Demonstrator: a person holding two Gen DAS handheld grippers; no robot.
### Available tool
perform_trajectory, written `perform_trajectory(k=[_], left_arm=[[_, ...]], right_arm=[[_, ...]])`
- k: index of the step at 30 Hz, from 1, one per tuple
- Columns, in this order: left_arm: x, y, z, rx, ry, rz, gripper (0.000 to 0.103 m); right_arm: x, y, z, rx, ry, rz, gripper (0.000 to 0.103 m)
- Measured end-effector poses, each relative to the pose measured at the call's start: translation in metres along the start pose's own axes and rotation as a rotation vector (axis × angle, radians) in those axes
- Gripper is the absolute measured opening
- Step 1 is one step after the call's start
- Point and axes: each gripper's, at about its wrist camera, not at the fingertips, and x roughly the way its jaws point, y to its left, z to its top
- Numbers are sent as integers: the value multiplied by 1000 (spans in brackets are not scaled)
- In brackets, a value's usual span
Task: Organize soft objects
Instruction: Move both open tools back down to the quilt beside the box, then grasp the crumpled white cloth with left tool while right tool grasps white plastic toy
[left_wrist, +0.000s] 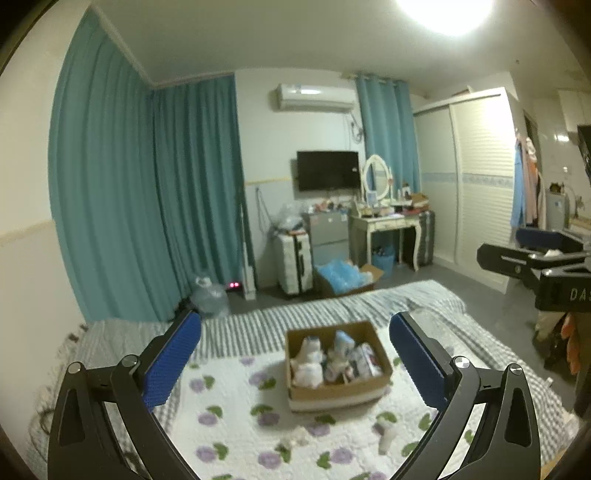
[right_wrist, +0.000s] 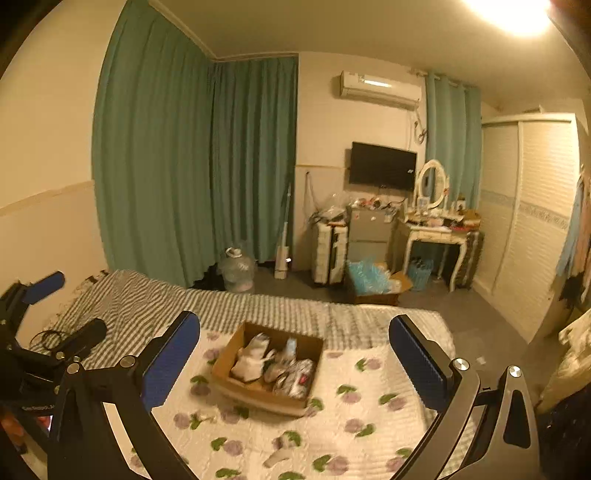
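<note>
Bedroom: teal curtains (left_wrist: 147, 184), wall TV (left_wrist: 328, 170), white wardrobe (left_wrist: 476, 184). Your bed (left_wrist: 229, 417) wears a floral quilt over a striped blanket. Cardboard box (left_wrist: 334, 393) of soft objects (left_wrist: 308, 363) sits mid-quilt, ahead of your left claw (left_wrist: 295, 362) and right claw (right_wrist: 294, 362), well apart from both. Both claws gape wide, holding nothing. Only the right view shows a small white piece (right_wrist: 277, 456) lying loose near its claw.

A cardboard box (left_wrist: 338, 363) sits on the quilt (left_wrist: 236, 413) at centre, soft items (left_wrist: 308, 360) inside. A small soft piece (left_wrist: 386, 437) lies at its five o'clock, another (left_wrist: 295, 437) at seven o'clock.
</note>
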Motion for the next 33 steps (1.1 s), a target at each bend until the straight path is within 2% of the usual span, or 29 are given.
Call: perform_trajectory(k=[6,12,19,22,26,31,33], left_arm=[[38,-2,-47,-68,61,32,103],[79,0,-95,-116,126,41,103],[143,2,-166,-109,286,64,103],[170,2,-201,-149,388,45,103],[196,-6,-235,-151,485,44,103],[216,-18,-262,-155,579,48,103],[219,-21,-269,-151,602,47,103]], right_arm=[[35,1,-56,53,53,-8,103],[88,-1,-103,80,105,-31,103],[163,-2,-169,86,217,-44,103],[195,-3,-204,110,286,-40,103],[236,-1,-250,125,400,-22,102],[268,-3,-293,123,536,-11,73],[274,-7,-305,147,577,-8,67]])
